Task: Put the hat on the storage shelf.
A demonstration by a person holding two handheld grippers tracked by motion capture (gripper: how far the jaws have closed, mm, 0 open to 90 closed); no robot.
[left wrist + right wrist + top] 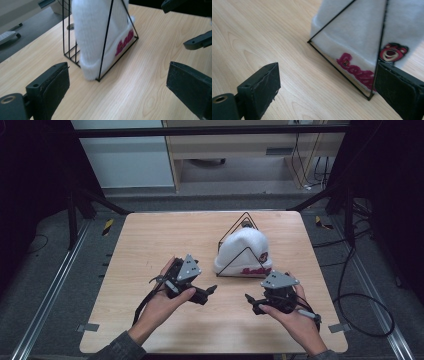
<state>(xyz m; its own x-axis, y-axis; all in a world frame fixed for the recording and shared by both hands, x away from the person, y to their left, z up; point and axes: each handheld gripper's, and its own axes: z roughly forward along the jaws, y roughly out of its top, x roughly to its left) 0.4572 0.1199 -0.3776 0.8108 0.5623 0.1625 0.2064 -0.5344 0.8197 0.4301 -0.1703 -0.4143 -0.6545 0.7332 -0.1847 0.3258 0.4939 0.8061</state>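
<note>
A white hat (pixel 245 251) is draped over a wire rack (pixel 244 222) on the counter (pixel 165 240). Both claws, left (pixel 212 289) and right (pixel 248 298), are held wide and empty just before the rack. The hat's cuff should be pinched clear of the wires, then lifted straight up.

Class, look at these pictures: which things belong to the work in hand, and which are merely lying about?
In the work:
white hat
black wire stand around it
left tool, open
right tool, open

Lying about:
table
cables on the floor
yellow-black tape
</note>
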